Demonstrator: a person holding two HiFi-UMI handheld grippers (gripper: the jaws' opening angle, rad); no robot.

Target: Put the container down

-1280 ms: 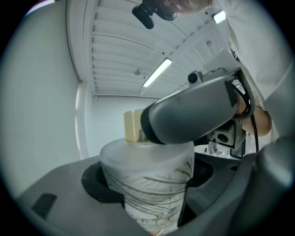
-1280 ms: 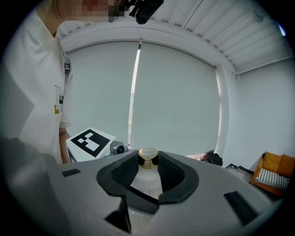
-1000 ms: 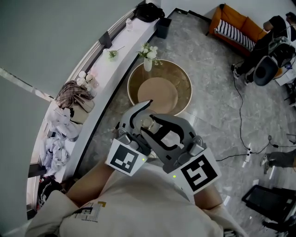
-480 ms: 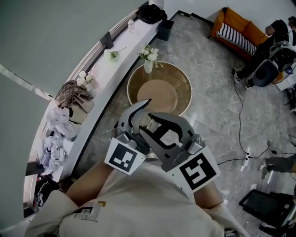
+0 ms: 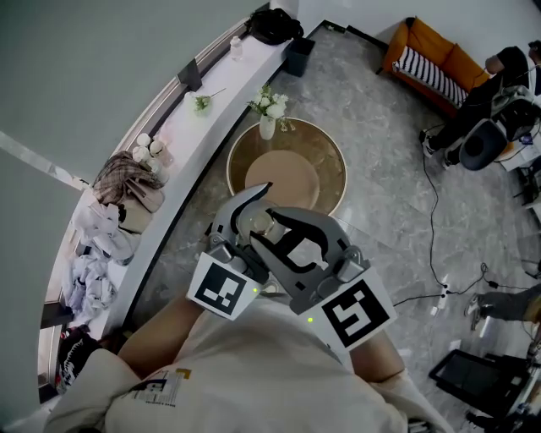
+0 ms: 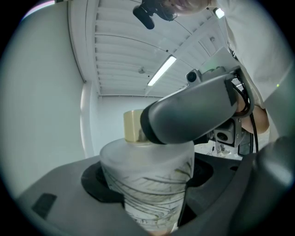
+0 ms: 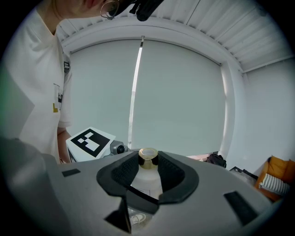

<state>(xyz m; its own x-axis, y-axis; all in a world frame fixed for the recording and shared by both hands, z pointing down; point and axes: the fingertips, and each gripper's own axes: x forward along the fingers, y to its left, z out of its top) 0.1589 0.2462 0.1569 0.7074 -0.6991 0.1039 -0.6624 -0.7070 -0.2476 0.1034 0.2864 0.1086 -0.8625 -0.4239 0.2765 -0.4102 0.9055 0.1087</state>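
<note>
**Container held off the table by both grippers**

- The container (image 5: pixel 263 223) is a frosted white bottle with thin dark leaf-like lines on its body and a gold cap (image 7: pixel 148 156). We can't see through the frosting, so we can't tell what's in it.
- Left gripper (image 6: pixel 150 179): jaws part-open and clamped on the bottle's body, one pad on each side.
- Right gripper (image 7: pixel 148 168): jaws roughly mid-width and closed on the neck. The gold cap pokes up between the dark pads.
- The right gripper's arm crosses just in front of the cap in the left gripper view.
- The bottle is upright, held in front of our chest. In the head view it lines up with the near rim of the round table (image 5: pixel 331 149). We can't tell its height above the table.
- The table has a gold rim and a tan centre. A white vase (image 5: pixel 267 128) on its far edge holds white flowers (image 5: pixel 270 102).
- The ledge (image 5: pixel 188 144) beside the table carries crumpled cloths (image 5: pixel 125 180), small cups and a black bag (image 5: pixel 273 23).
- A dark bin (image 5: pixel 297 55) stands at the ledge's end; its contents aren't visible.
- The orange sofa (image 5: pixel 420 38) and a seated person (image 5: pixel 486 93) are well apart, far right.
</note>
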